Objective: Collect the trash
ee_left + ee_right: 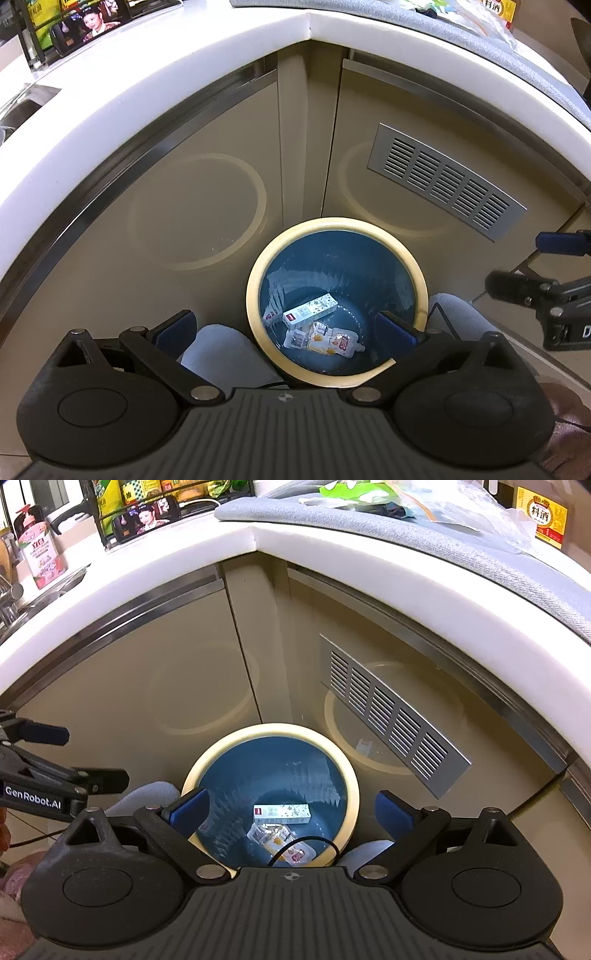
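Note:
A round bin with a cream rim (255, 280) and blue inside stands on the floor in the cabinet corner; it also shows in the right wrist view (354, 786). Inside lie a white carton box (309, 313) (282, 814) and flat snack pouches (325, 341) (280, 843). My left gripper (286, 326) is open and empty above the bin's near edge. My right gripper (291, 808) is open and empty over the bin. The right gripper also shows at the right in the left wrist view (517, 266), and the left gripper at the left in the right wrist view (92, 757).
White counter edge (184, 62) wraps the corner above beige cabinet doors. A metal vent grille (391, 716) is on the right door. A grey mat with bags (406, 513), a phone screen (147, 520) and a soap bottle (37, 550) sit on the counter. Pale grey slippers (225, 354) flank the bin.

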